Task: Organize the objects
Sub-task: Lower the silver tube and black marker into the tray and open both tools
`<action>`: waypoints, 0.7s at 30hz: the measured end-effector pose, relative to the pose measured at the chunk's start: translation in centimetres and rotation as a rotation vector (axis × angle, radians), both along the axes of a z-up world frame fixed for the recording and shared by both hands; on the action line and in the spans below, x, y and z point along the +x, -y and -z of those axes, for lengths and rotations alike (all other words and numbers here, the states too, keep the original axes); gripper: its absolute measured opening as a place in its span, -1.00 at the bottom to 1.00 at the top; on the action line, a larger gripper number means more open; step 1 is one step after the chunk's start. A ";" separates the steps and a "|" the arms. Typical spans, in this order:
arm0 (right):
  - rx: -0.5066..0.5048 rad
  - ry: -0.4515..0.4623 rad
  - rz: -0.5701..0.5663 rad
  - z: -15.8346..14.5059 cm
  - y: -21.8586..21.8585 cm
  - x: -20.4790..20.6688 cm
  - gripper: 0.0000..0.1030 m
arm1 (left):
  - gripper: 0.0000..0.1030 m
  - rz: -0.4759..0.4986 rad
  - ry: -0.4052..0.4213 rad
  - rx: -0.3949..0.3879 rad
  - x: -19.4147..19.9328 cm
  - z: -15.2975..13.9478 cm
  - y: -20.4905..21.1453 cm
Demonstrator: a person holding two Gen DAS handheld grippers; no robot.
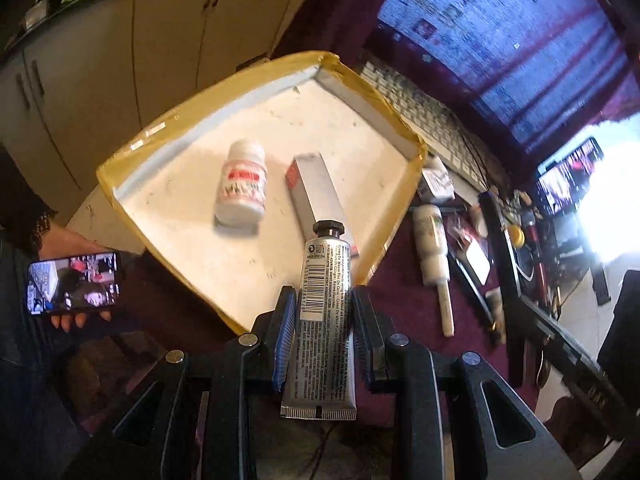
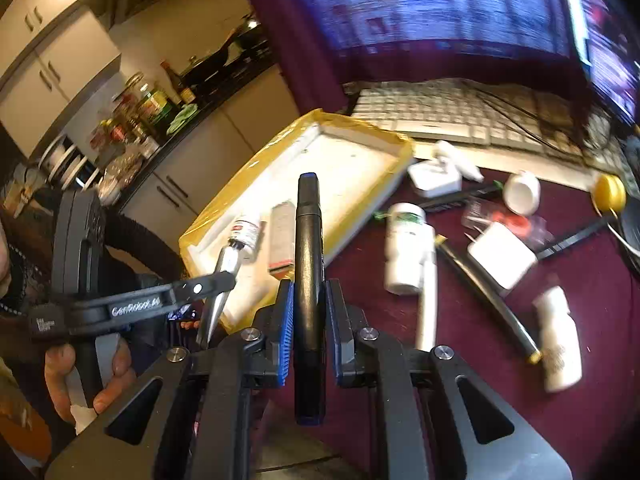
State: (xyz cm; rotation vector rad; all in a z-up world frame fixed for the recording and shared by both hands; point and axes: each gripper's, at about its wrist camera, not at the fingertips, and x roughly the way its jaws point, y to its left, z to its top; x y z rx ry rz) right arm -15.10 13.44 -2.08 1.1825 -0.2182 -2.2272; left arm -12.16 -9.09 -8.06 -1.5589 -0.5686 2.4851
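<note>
My left gripper (image 1: 323,300) is shut on a silver cream tube (image 1: 322,320) with a black cap, held over the near edge of a white tray with yellow taped rim (image 1: 132,148). In the tray lie a white pill bottle (image 1: 242,184) and a silver box (image 1: 316,196). My right gripper (image 2: 309,292) is shut on a black marker (image 2: 307,264), held near the tray's (image 2: 360,128) front right edge. In the right wrist view the left gripper (image 2: 230,276) shows at the left, holding the tube (image 2: 224,280).
Loose items lie on the maroon cloth right of the tray: a white bottle (image 2: 406,252), a white charger (image 2: 500,256), a small white bottle (image 2: 558,340), a black stick (image 2: 486,300), a yellow lid (image 2: 610,194). A keyboard (image 2: 460,112) and monitor stand behind.
</note>
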 end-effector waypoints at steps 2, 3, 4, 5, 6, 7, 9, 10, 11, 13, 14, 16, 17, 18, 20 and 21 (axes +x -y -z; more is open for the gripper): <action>0.005 0.005 -0.014 0.3 1.2 -0.5 -0.75 | -0.54 -0.015 -0.006 -0.006 -0.7 -0.2 0.4; 0.011 0.012 -0.023 0.5 1.9 -0.9 -0.75 | -0.54 -0.028 -0.005 -0.008 -1.2 -0.2 0.8; 0.013 0.020 -0.034 0.6 2.6 -1.3 -0.75 | -0.54 -0.038 -0.002 -0.013 -1.6 -0.1 1.0; 0.013 0.031 -0.045 0.9 3.2 -1.8 -0.75 | -0.54 -0.046 0.002 -0.023 -2.2 0.0 1.2; 0.012 0.040 -0.050 0.9 3.6 -2.2 -0.75 | -0.54 -0.055 0.006 -0.031 -2.8 0.3 1.4; 0.005 0.046 -0.056 0.9 4.0 -2.5 -0.74 | -0.54 -0.061 0.015 -0.029 -3.2 0.5 1.6; 0.005 0.044 -0.064 0.6 4.7 -3.2 -0.74 | -0.54 -0.052 0.046 0.002 -4.3 1.3 1.8; 0.014 0.041 -0.067 0.5 5.1 -3.5 -0.74 | -0.54 -0.054 0.056 0.010 -4.6 1.7 1.8; 0.018 0.042 -0.069 0.6 5.5 -3.9 -0.74 | -0.54 -0.058 0.068 0.002 -5.0 2.1 1.7; 0.026 0.047 -0.074 0.9 6.3 -4.7 -0.74 | -0.54 -0.054 0.085 -0.009 -5.5 2.7 1.3; 0.032 0.047 -0.077 1.0 6.6 -4.9 -0.74 | -0.54 -0.054 0.094 -0.012 -5.8 3.1 1.1; 0.045 0.049 -0.065 1.9 7.1 -6.0 -0.74 | -0.54 -0.060 0.087 -0.030 -6.2 3.6 0.8; 0.049 0.063 -0.052 2.5 7.2 -6.4 -0.74 | -0.54 -0.070 0.088 -0.034 -6.4 3.8 0.7; 0.050 0.075 -0.042 3.0 7.3 -6.9 -0.74 | -0.54 -0.074 0.086 -0.040 -6.5 4.0 0.7; 0.043 0.091 -0.018 3.7 7.4 -7.9 -0.74 | -0.54 -0.076 0.083 -0.048 -6.7 4.2 0.5; 0.041 0.099 -0.011 4.0 7.4 -8.2 -0.75 | -0.54 -0.074 0.080 -0.044 -6.7 4.1 0.6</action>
